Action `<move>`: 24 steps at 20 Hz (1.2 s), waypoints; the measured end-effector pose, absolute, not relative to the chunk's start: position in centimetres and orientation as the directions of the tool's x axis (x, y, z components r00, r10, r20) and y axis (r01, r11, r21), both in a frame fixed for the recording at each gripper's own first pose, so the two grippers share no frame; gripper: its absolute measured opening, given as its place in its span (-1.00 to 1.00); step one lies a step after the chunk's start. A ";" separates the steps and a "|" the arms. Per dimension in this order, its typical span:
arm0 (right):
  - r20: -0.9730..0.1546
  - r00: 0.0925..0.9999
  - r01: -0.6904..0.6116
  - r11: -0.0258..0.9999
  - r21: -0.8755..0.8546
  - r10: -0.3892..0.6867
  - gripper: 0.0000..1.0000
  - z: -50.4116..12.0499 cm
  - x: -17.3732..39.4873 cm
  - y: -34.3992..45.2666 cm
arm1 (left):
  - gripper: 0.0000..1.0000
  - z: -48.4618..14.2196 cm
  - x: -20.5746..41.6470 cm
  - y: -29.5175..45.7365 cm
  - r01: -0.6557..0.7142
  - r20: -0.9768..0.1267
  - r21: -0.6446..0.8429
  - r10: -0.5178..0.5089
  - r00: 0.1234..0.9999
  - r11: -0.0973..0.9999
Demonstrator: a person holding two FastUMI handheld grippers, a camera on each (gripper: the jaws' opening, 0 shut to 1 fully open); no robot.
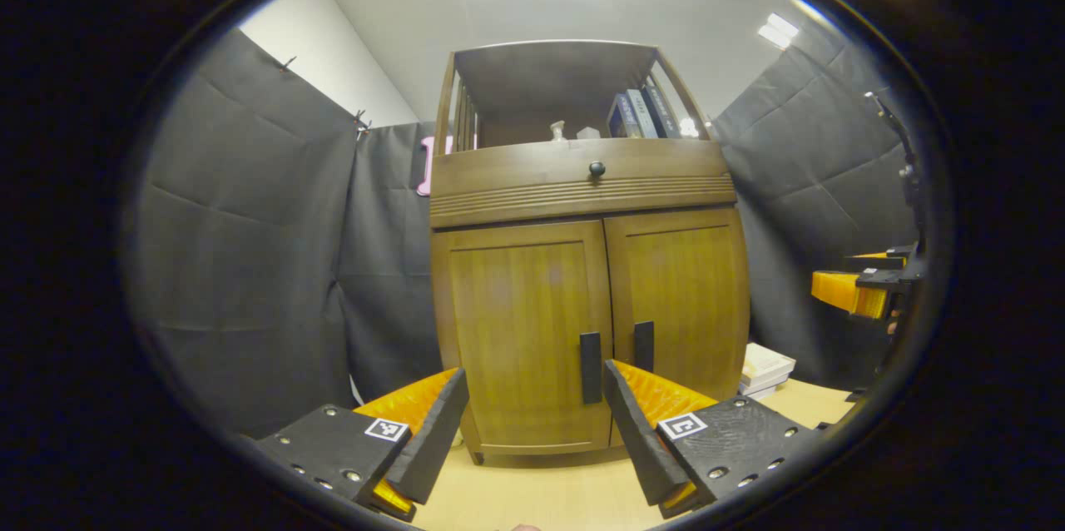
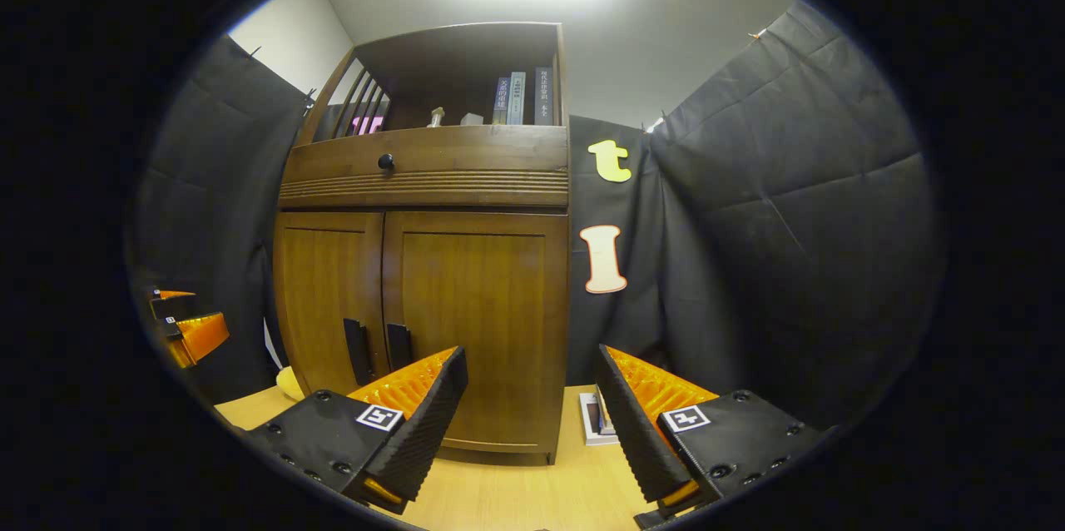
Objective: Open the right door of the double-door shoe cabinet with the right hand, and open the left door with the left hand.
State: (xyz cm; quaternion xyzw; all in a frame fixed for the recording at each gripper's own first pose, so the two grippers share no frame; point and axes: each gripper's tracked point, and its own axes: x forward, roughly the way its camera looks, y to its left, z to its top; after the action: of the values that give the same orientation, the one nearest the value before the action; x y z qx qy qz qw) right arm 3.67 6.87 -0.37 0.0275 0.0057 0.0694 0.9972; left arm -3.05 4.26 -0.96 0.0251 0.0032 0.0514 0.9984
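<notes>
Currently both doors are closed; my right gripper (image 2: 528, 398) and left gripper (image 1: 532, 414) hang spread and empty before the cabinet (image 2: 433, 281). I should hook the right door handle (image 2: 399, 345) squarely

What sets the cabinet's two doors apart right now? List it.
1. In the left gripper view, the left door shows broad and nearly face-on; the right door curves away, narrower.
2. The left door's handle hangs lower in that view than the right door's handle.
3. The left gripper faces the left door; the right gripper faces the right door's outer edge.

Shared: both brown wood, shut, black upright handles at the centre seam.
</notes>
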 end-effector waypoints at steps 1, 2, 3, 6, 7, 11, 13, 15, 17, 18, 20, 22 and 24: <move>-0.005 0.989 -0.150 0.987 0.061 0.150 0.94 -0.3 4.3 7.4 | 0.89 -1.0 -3.2 4.6 -0.111 -0.006 0.047 0.111 0.994 0.993; -0.004 0.987 -0.162 0.985 0.066 0.163 0.94 -0.3 4.8 8.1 | 0.89 -1.0 -3.4 4.8 -0.119 -0.005 0.042 0.119 0.993 0.992; -0.005 0.985 -0.174 0.982 0.071 0.175 0.94 -0.4 5.4 8.8 | 0.89 -0.9 -3.6 5.2 -0.128 -0.005 0.036 0.129 0.992 0.991; -0.008 0.977 -0.211 0.974 0.083 0.212 0.95 -0.7 7.0 11.0 | 0.89 -1.3 -4.6 6.2 -0.159 -0.003 0.029 0.159 0.987 0.987; -0.006 0.974 -0.223 0.971 0.089 0.225 0.95 -0.8 7.9 12.0 | 0.89 -1.3 -4.8 6.6 -0.169 -0.004 0.027 0.169 0.986 0.985; -0.012 0.964 -0.264 0.959 0.099 0.267 0.94 -1.5 10.7 15.3 | 0.89 -1.7 -5.2 8.4 -0.206 -0.014 0.033 0.206 0.978 0.978; -0.012 0.959 -0.282 0.953 0.107 0.285 0.94 -1.9 11.8 17.0 | 0.89 -1.6 -5.5 9.1 -0.221 -0.013 0.044 0.221 0.975 0.974; -0.013 0.952 -0.301 0.946 0.122 0.305 0.94 -2.3 13.1 18.6 | 0.89 -1.5 -6.1 9.7 -0.234 -0.009 0.055 0.235 0.972 0.971; -0.015 0.947 -0.315 0.940 0.134 0.320 0.94 -2.8 14.2 20.3 | 0.89 -1.6 -6.6 10.4 -0.249 -0.006 0.060 0.250 0.968 0.967; -0.017 0.945 -0.321 0.937 0.138 0.326 0.94 -3.1 14.7 21.0 | 0.89 -1.5 -7.0 10.4 -0.256 -0.005 0.061 0.257 0.966 0.965; -0.027 0.942 -0.327 0.935 0.141 0.334 0.94 -4.0 15.7 22.3 | 0.89 -1.6 -7.8 11.4 -0.275 -0.005 0.060 0.276 0.961 0.960; -0.044 0.940 -0.329 0.932 0.149 0.339 0.94 -5.1 16.5 23.5 | 0.89 -1.8 -8.3 12.6 -0.296 -0.005 0.064 0.297 0.955 0.953; -0.064 0.936 -0.333 0.929 0.160 0.346 0.95 -6.3 17.2 24.7 | 0.89 -1.7 -8.9 13.5 -0.317 -0.004 0.068 0.318 0.948 0.946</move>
State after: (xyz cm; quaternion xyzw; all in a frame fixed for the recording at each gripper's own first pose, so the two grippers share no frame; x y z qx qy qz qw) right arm 17.19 24.68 -6.32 0.0735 0.0453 0.1731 0.9811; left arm -8.91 13.46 -1.66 0.0331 0.0076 0.1608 0.9864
